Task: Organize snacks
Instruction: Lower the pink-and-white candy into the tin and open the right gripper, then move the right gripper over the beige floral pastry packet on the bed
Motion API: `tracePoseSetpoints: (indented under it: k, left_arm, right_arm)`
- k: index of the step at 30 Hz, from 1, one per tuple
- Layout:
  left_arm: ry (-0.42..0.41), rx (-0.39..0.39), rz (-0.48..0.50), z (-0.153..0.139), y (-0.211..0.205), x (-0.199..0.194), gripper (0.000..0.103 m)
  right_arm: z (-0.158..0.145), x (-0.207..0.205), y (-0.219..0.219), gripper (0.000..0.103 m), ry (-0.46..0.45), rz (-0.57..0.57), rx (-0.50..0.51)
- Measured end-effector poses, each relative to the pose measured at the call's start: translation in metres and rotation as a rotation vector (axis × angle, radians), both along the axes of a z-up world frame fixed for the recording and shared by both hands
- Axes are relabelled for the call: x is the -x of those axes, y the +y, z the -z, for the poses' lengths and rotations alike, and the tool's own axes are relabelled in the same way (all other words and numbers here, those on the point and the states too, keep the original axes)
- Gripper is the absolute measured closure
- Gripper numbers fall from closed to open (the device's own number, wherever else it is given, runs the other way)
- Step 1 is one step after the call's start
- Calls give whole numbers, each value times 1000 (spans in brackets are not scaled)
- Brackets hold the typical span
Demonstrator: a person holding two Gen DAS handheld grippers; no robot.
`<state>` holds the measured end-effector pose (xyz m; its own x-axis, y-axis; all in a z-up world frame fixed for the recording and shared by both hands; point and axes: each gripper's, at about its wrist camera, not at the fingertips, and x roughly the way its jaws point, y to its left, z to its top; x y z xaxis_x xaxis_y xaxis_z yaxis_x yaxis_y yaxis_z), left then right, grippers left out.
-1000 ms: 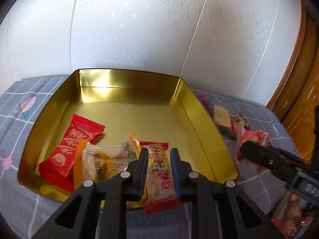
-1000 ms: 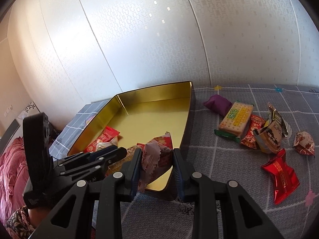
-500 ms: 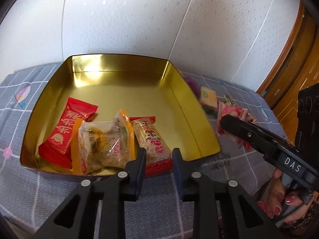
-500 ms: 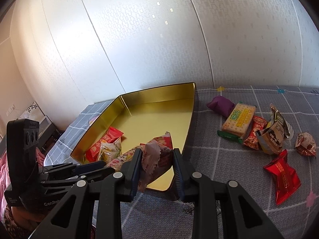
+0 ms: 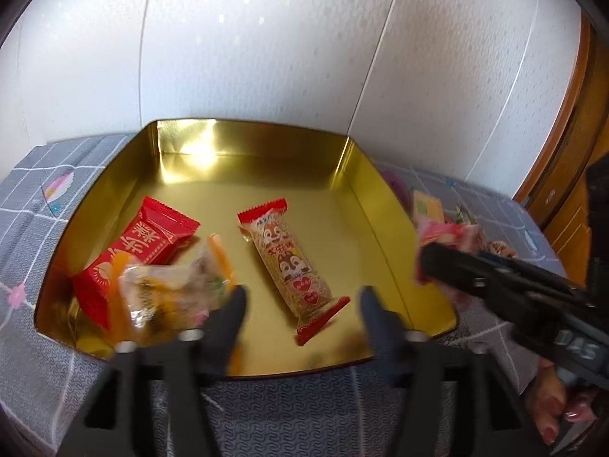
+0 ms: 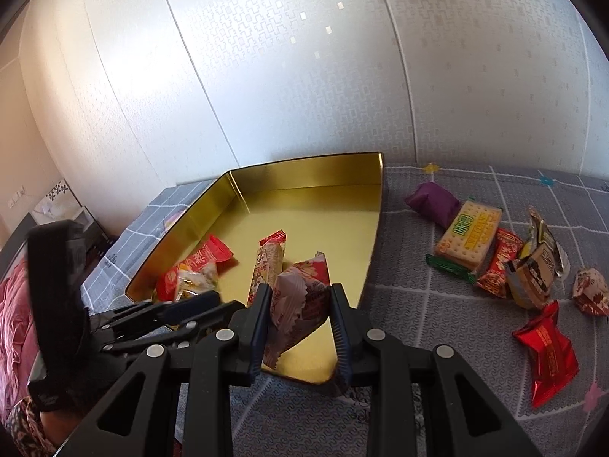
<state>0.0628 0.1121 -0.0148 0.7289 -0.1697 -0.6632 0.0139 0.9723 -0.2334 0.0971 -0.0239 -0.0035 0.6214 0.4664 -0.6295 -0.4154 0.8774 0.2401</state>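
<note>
A gold tin tray [image 5: 243, 141] [image 6: 304, 175] holds a red packet [image 5: 141, 240], a clear orange-edged packet [image 5: 171, 289] and a squirrel-print bar [image 5: 289, 259] [image 6: 268, 266]. My left gripper [image 5: 302, 302] hovers at the tray's near rim. Its jaws are opening, and the bar lies loose between the fingers with neither pad on it. My right gripper [image 6: 300, 293] is shut on a pink and red crinkle-edged packet [image 6: 300, 301] above the tray's near right corner. In the left wrist view that gripper [image 5: 430, 262] and its packet [image 5: 445, 236] come in from the right.
Loose snacks lie on the grey checked cloth right of the tray: a purple packet [image 6: 432, 200], a cracker pack [image 6: 470, 234], a brown packet [image 6: 533, 270] and a red packet [image 6: 548, 346]. A white wall stands behind the tray and a wooden door [image 5: 571, 152] to the right.
The left gripper has let go of the squirrel-print bar, which now lies flat in the tray, and its jaws have spread. The right gripper still holds the pink packet and has barely moved.
</note>
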Motion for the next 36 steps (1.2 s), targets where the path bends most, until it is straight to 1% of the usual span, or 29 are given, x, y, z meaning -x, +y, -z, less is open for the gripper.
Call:
tracePoseSetpoints:
  k: [1, 2, 4, 7, 11, 12, 14, 15, 18, 20, 24, 29, 32, 36]
  left_arm:
    - [-15, -11, -20, -2, 0, 3, 18]
    - [-33, -45, -41, -5, -1, 6, 17]
    - [-57, -79, -58, -8, -1, 10, 17]
    - [-66, -125, -117, -9, 2, 14, 17]
    - [-99, -134, -203, -13, 18, 20, 17]
    - [-106, -126, -226, -14, 24, 21, 16]
    - [-102, -107, -249, -13, 30, 22, 11]
    - [-89, -91, -258, -11, 35, 21, 11]
    - [-57, -68, -269, -5, 40, 19, 11]
    - [-50, -61, -270, -1, 40, 20, 10]
    - [-65, -60, -264, -3, 37, 20, 9]
    - [-85, -55, -230, -7, 27, 22, 7]
    - [-93, -34, -192, -8, 22, 21, 5]
    - [-108, -45, -150, -10, 10, 22, 2]
  right_arm:
    - [1, -2, 4, 72, 1, -6, 11]
    - [1, -5, 7, 72, 1, -13, 26]
    - [3, -10, 13, 72, -1, -23, 50]
    - [7, -17, 20, 72, 4, -35, 80]
    - [13, -24, 28, 72, 23, -47, 126]
    - [15, -25, 30, 72, 30, -53, 137]
    - [20, -27, 37, 72, 40, -65, 162]
    - [22, -28, 39, 72, 40, -68, 175]
    - [27, -30, 45, 71, 31, -65, 214]
    - [27, -29, 43, 71, 17, -46, 225]
    - [24, -26, 30, 71, 22, -16, 171]
    - [9, -17, 9, 71, -9, 37, 109]
    - [0, -11, -3, 71, -34, 69, 92]
    - [-10, -1, -21, 71, -56, 97, 83]
